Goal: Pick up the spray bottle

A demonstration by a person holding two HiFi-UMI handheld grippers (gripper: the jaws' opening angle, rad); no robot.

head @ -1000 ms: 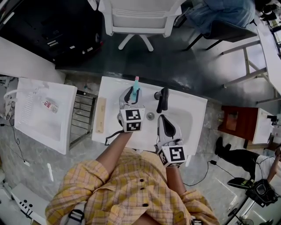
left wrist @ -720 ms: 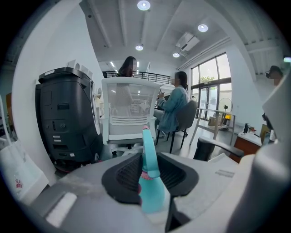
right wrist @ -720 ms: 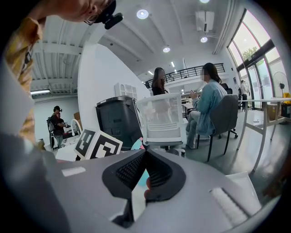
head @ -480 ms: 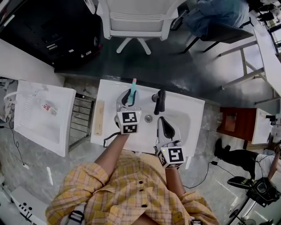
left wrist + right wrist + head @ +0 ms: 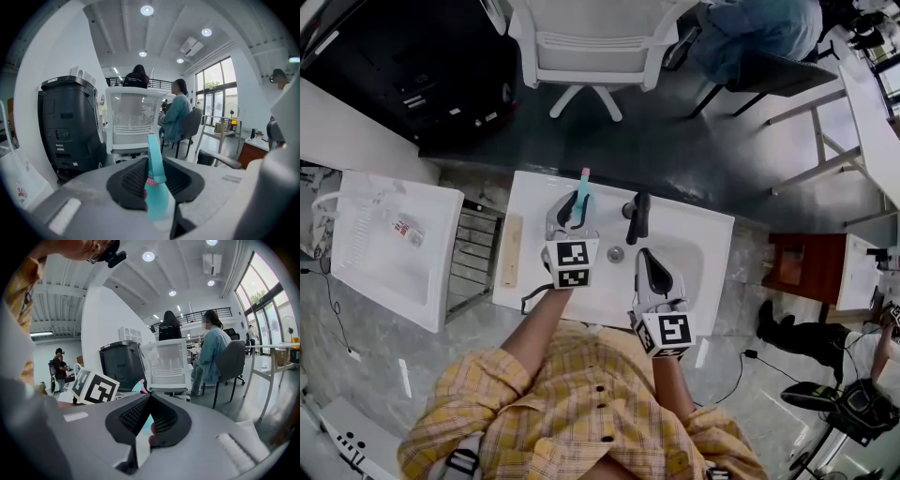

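1. A dark floor and a white office chair [image 5: 586, 42] lie beyond the white table [image 5: 530, 192], which has a basin sunk in it
2. The spray bottle [image 5: 582, 187] is upright at the table's far side, left of centre: slim teal body, teal trigger head, pink tip
3. The left claw [image 5: 571, 211] has just been closing; its pads grip the bottle's body
4. A black tap [image 5: 636, 217] stands just to the right
5. The right claw [image 5: 647, 258] hovers over the basin, closed on nothing
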